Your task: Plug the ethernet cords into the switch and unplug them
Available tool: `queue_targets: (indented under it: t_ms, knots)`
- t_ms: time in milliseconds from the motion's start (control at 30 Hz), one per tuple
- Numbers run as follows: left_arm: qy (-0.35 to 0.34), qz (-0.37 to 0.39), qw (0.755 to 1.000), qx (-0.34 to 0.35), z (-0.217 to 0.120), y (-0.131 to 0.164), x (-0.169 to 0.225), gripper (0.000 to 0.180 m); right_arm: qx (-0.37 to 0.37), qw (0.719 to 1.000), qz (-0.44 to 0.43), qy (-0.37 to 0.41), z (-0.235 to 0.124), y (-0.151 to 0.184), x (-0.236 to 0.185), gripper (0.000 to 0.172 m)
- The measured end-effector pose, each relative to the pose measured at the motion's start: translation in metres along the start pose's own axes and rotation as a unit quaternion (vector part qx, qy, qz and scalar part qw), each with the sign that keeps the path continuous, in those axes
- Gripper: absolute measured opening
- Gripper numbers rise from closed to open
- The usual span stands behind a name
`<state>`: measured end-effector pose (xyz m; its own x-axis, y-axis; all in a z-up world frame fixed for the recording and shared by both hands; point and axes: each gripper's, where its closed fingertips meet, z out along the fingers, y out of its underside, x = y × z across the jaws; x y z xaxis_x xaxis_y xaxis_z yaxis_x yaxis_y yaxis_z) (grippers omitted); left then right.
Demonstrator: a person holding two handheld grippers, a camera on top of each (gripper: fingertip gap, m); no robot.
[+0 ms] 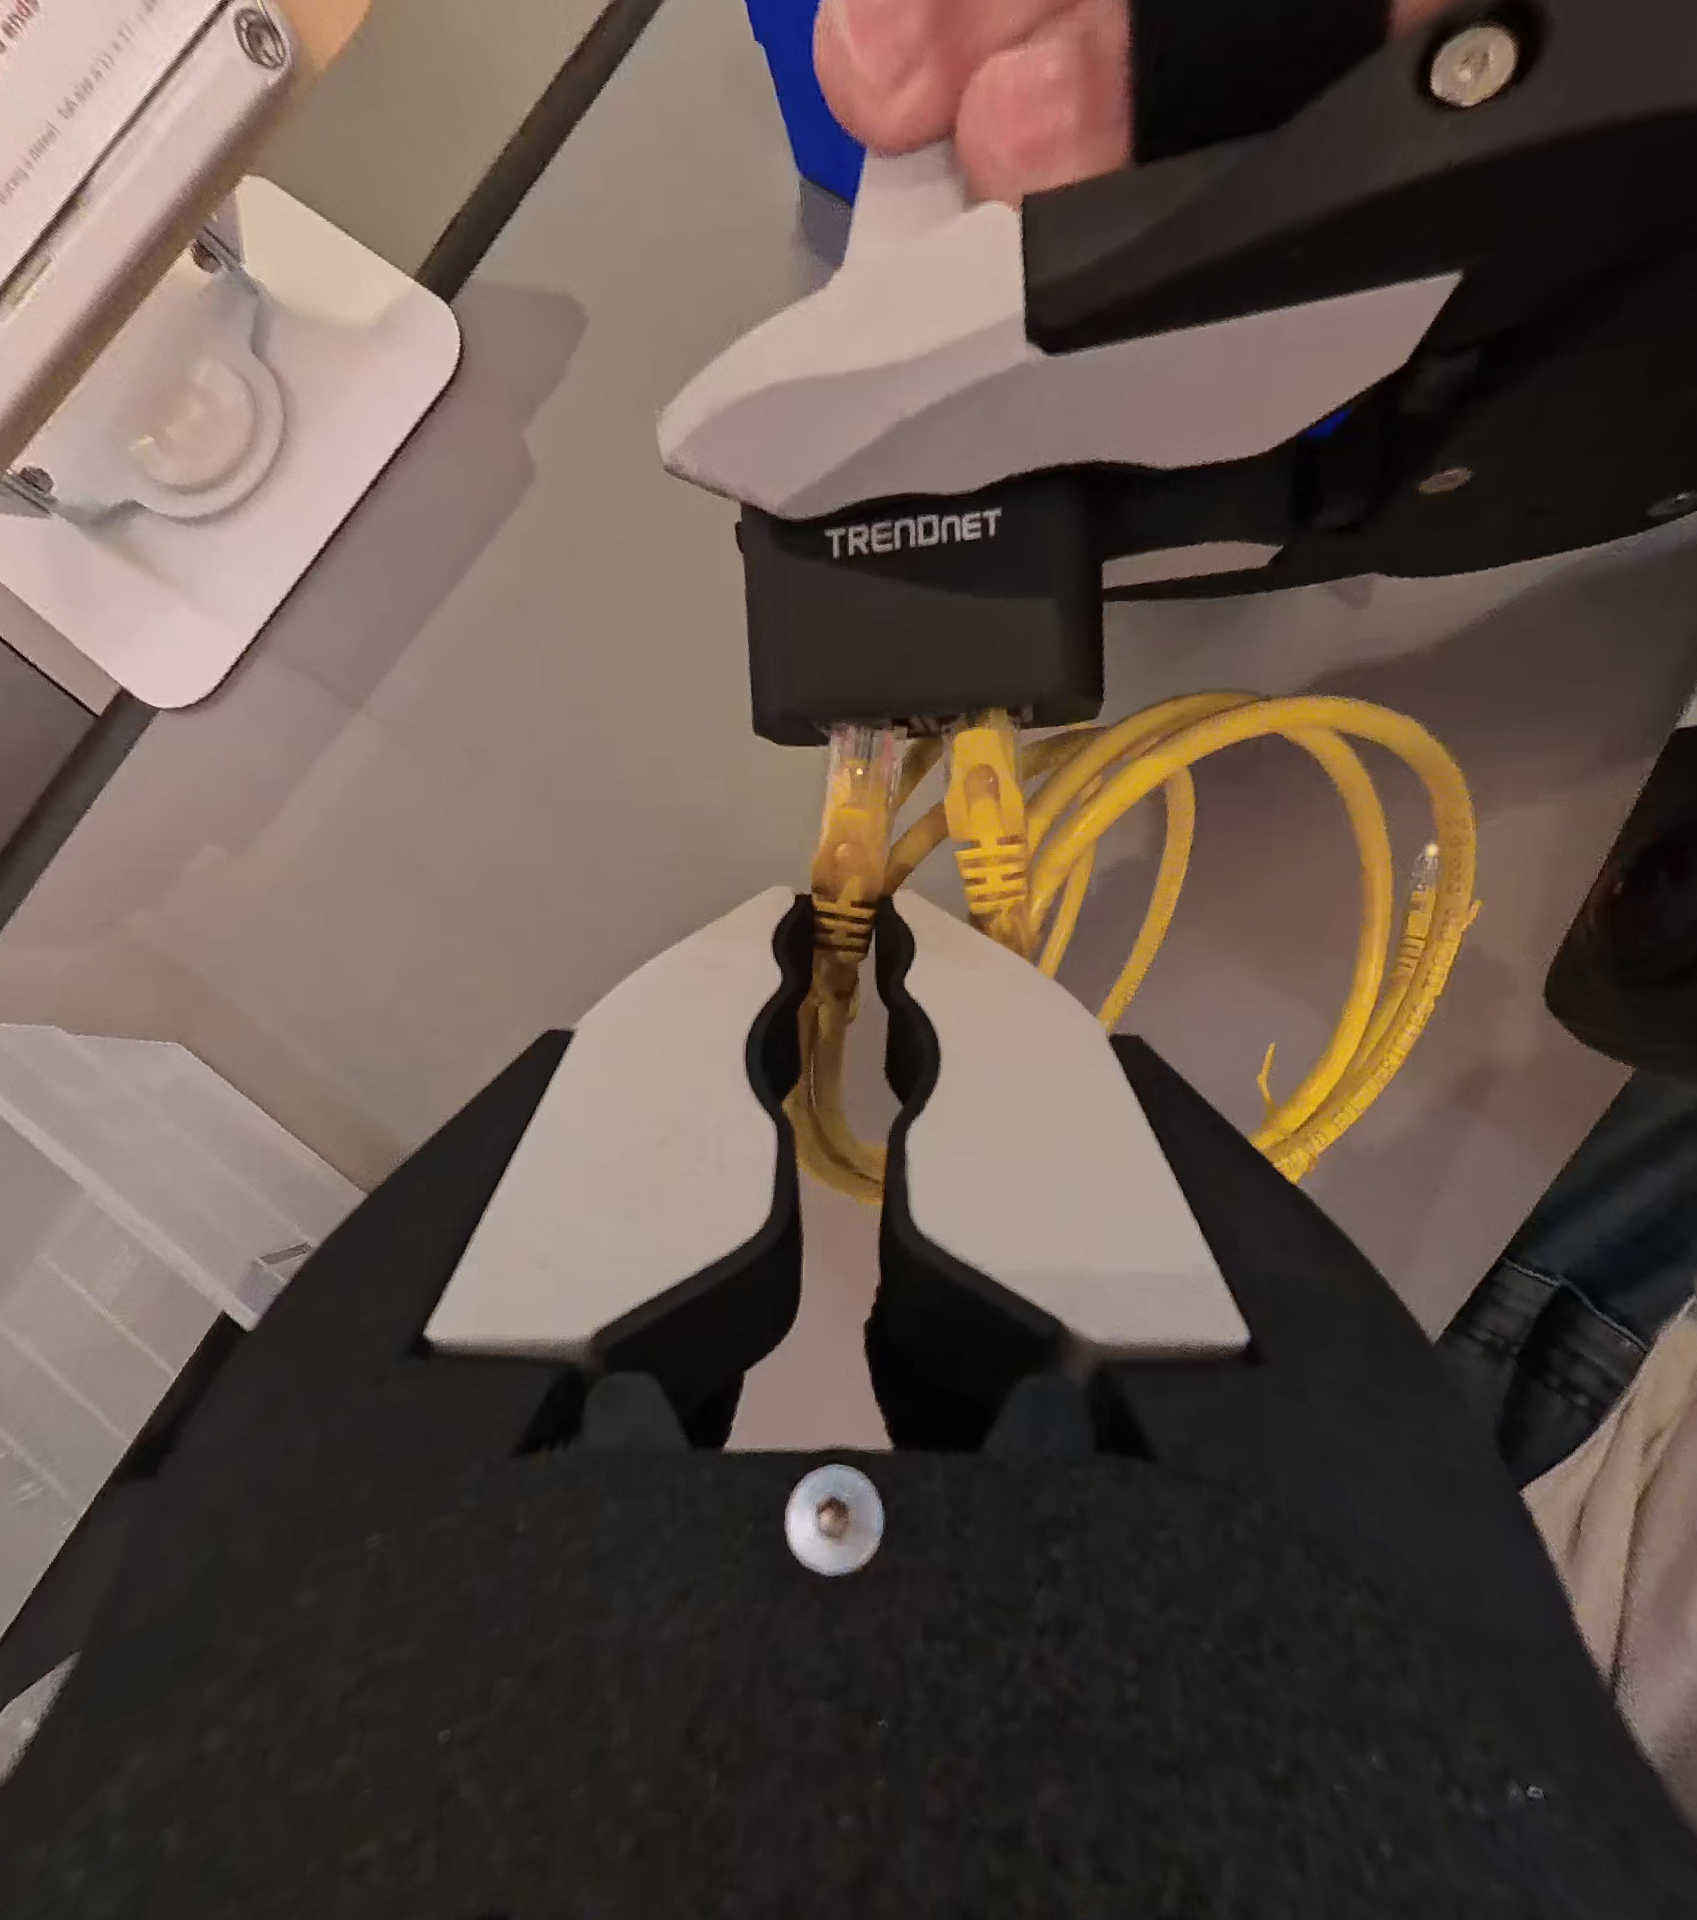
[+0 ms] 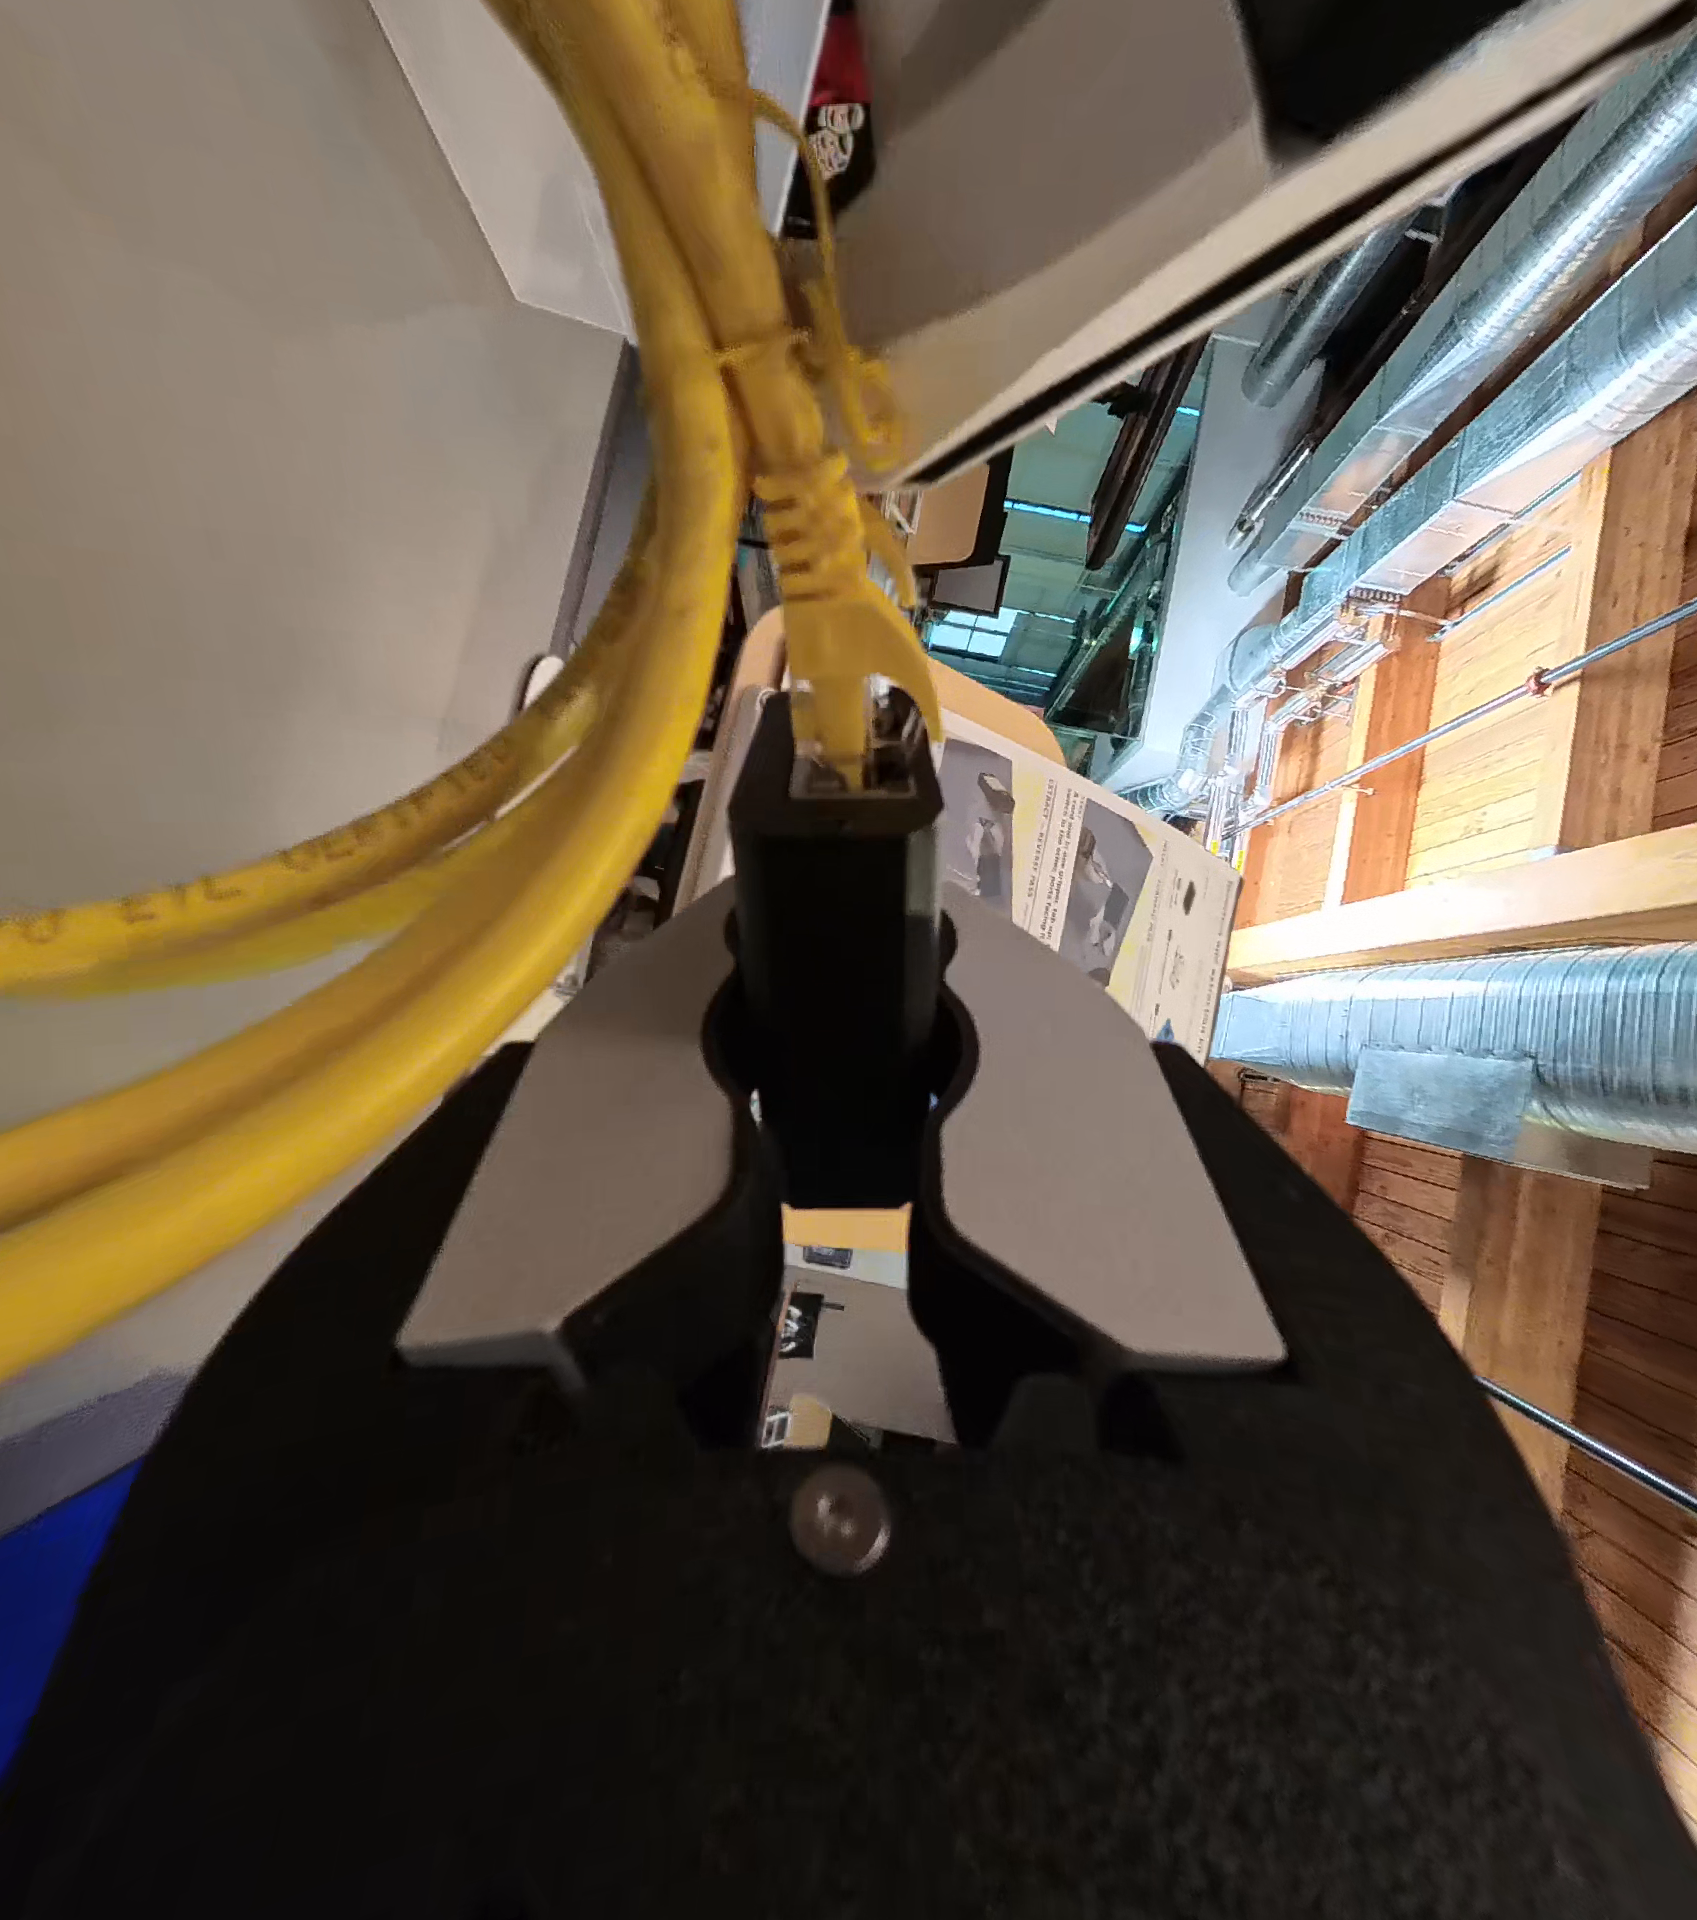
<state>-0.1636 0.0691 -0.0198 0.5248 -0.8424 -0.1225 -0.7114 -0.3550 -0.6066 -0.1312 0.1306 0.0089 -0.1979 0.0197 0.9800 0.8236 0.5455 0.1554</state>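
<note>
In the left wrist view my left gripper [image 1: 842, 920] is shut on the ribbed boot of a yellow ethernet cord [image 1: 839, 883]; its clear plug sits at a port of the black switch [image 1: 922, 613]. A second yellow plug [image 1: 984, 821] is in the neighbouring port. My right gripper [image 1: 823, 457] holds the switch from above, off the table. In the right wrist view my right gripper [image 2: 839, 977] is shut on the black switch [image 2: 828, 914], with a yellow plug [image 2: 828, 665] in its port end and yellow cord loops [image 2: 304, 1039] hanging to the left.
A grey table [image 1: 408, 831] lies below. A white stand base [image 1: 210, 436] with a printed sheet stands at the left. A clear plastic bin [image 1: 44, 1247] is at the lower left. The coiled cord [image 1: 1363, 883] hangs at the right. A hand [image 1: 969, 94] grips the right tool. One gripper's finger ends stand about 7 cm off the other's.
</note>
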Motion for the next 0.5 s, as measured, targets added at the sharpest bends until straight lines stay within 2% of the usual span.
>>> queue_targets:
  t_ms: [200,333,500]
  knots:
    - [-0.011,0.000,1.000,-0.022,0.0035,0.0040,-0.0042,0.011,-0.015,1.000,-0.014,0.000,0.0045,0.0006,-0.0058,0.025]
    - [0.022,-0.038,0.999,0.006,0.0051,0.0023,-0.0043,0.011,-0.037,0.999,-0.034,0.010,0.0045,0.0031,-0.0043,0.025]
    - [0.021,-0.031,0.999,0.005,0.0084,0.0047,-0.0033,0.010,-0.041,0.998,-0.042,0.018,0.0047,0.0014,-0.0045,0.024]
